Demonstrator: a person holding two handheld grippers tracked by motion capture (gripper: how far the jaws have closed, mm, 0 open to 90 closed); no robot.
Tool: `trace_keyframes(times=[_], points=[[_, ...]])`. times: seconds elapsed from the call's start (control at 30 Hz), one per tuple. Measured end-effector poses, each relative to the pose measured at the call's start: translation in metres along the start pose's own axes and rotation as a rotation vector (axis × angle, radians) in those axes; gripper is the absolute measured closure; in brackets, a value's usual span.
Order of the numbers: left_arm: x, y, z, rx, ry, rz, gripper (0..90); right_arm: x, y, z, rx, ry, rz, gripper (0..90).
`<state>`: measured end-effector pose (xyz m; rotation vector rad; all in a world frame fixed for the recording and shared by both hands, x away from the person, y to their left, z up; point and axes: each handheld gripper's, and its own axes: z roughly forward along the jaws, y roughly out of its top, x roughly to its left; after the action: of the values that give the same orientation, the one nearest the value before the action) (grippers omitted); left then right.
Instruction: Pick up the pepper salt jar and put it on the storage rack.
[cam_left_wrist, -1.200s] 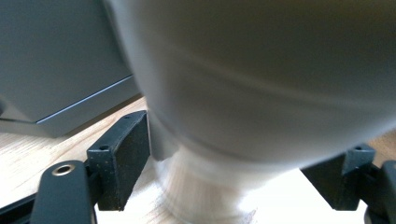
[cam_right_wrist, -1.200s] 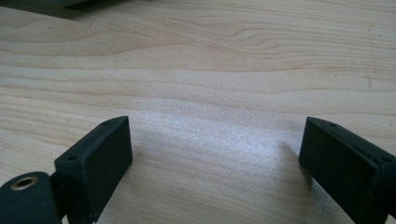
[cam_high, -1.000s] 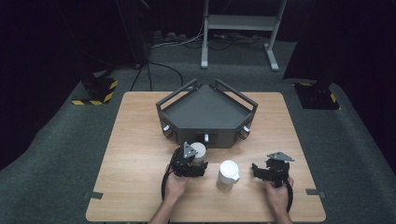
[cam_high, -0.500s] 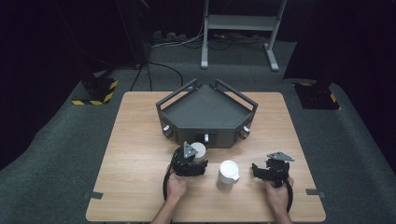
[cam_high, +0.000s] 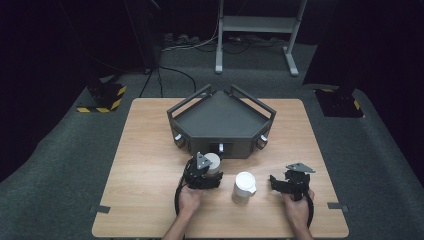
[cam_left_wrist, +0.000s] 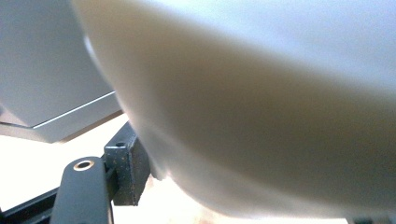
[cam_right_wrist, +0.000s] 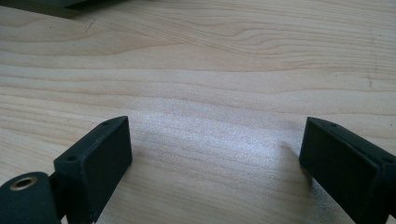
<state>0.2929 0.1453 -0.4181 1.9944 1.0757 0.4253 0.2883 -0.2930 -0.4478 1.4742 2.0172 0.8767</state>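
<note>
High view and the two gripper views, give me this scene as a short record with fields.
surface: wooden table
back centre: dark five-sided tray, looks empty
front centre: white pitcher, upright, standing free
left gripper: shut on white cup
right gripper: open, over bare wood
hands: one on each gripper, at the table's near edge

**Both grippers low at the near edge**

The left gripper (cam_high: 212, 174) sits at about seven o'clock, jaws closed around a white object pressed against its camera. The right gripper (cam_high: 278, 183), at five o'clock, has its jaws spread wide, pointing toward nine o'clock.
</note>
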Motion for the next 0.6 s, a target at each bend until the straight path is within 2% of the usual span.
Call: trace_keyframes(times=[0.37,0.6], points=[[-0.001,0.012,-0.011,0.013,-0.011,0.030,29.7,0.000,0.000,0.000,0.000,0.000,-0.001,8.6],[0.006,0.030,-0.022,0.034,-0.042,0.041,29.7,0.000,0.000,0.000,0.000,0.001,0.000,8.5]])
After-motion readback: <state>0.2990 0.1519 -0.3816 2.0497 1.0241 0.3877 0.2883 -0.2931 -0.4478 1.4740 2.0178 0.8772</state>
